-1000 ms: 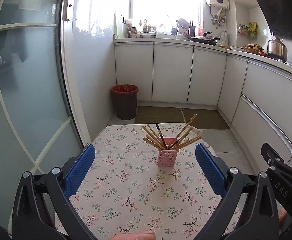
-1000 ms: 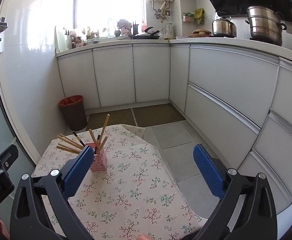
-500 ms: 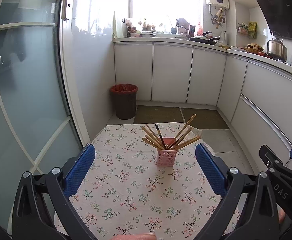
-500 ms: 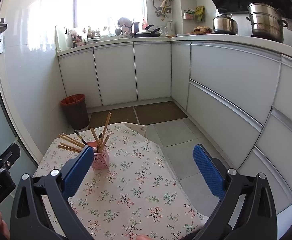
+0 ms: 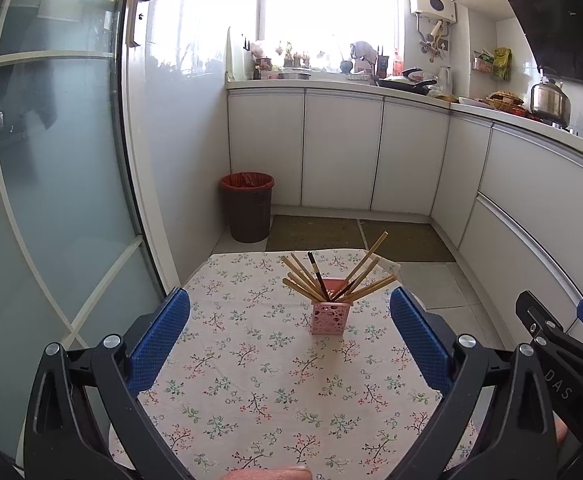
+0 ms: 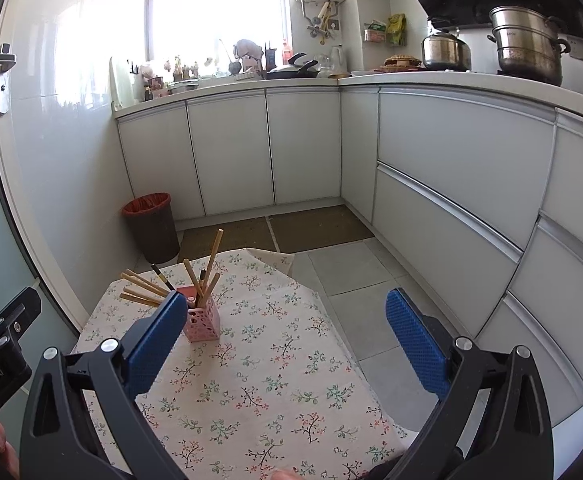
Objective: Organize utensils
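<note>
Several chopsticks (image 5: pixel 333 278) stood fanned in a pink holder (image 5: pixel 328 317) on the floral tablecloth (image 5: pixel 251 380), tips pointing up and outward. Ahead of it, the left gripper (image 5: pixel 289 344) and right gripper (image 6: pixel 287 342) hovered with fingers spread, empty.

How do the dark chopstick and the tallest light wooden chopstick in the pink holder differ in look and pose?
The dark chopstick is blackish with a pale band near its top; the tallest wooden chopstick is plain tan. The dark one leans slightly left in the left wrist view; the tan one leans well to the right. The tan one's tip reaches higher. Both stand with their lower ends in the pink holder on the floral tablecloth.
</note>
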### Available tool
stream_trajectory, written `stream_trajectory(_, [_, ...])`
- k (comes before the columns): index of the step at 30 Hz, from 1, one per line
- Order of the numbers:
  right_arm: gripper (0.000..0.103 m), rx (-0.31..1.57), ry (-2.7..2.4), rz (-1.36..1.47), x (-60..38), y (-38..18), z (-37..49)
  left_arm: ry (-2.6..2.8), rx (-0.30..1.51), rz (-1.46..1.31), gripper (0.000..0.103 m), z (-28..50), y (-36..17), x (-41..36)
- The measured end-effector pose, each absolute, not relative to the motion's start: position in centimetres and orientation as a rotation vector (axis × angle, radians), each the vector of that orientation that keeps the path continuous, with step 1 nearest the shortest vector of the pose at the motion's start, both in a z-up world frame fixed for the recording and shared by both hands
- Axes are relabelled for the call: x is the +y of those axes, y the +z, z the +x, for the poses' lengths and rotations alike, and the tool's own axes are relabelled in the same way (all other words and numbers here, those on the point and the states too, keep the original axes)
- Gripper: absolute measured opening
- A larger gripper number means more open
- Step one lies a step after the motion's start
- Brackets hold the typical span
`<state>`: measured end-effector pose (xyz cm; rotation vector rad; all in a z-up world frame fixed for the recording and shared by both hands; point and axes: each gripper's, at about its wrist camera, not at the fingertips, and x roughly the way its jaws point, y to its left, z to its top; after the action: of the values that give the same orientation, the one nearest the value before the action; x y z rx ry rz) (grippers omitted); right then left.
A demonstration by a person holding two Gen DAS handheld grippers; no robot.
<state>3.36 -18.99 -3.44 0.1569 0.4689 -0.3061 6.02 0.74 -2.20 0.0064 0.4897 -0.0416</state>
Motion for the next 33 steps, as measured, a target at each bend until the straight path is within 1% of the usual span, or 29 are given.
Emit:
stream_trajectory(24, [0.097, 0.492, -0.289, 0.180, -19.31, -3.76, 3.55, -0.049, 0.496, 0.013, 0.096, 6.32, -2.46, 0.55])
stream_trajectory(27, [0.097, 0.495, -0.288, 0.182, -19.30, -3.76, 3.60, -0.052, 0.489, 0.025, 0.092, 6.32, -2.52, 0.33])
stream_trajectory(29, [0.097, 0.496, -0.288, 0.184, -19.32, -3.80, 3.61, -0.062, 0.480, 0.031, 0.087, 6.24, -2.48, 0.20])
stream_trajectory(33, [0.097, 0.495, -0.288, 0.185, -19.40, -3.81, 3.57, -0.079, 0.481, 0.038, 0.089, 6.25, -2.47, -0.06])
